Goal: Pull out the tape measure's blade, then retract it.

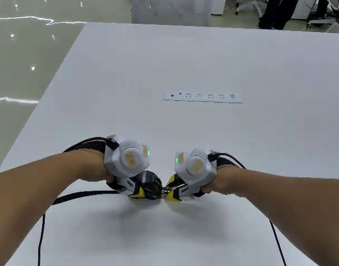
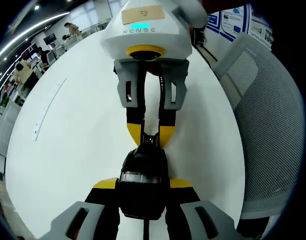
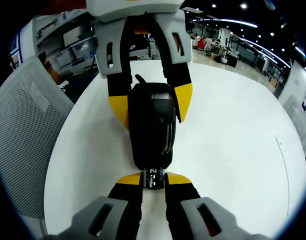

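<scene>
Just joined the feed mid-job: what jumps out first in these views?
Two claws meet nose to nose at the near middle of the white table. The left claw is shut on the black tape measure, while the right claw pinches the blade's tip right at the case mouth, hardly drawn out. Farther up the table lies a white power strip.

Overhead, gripper views opposed, sharing tape measure (image 2: 143, 185)

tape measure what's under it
The white table is under the tape measure. Its underside and any contact with the table are covered by its black case and the left claw gripping it.
</scene>
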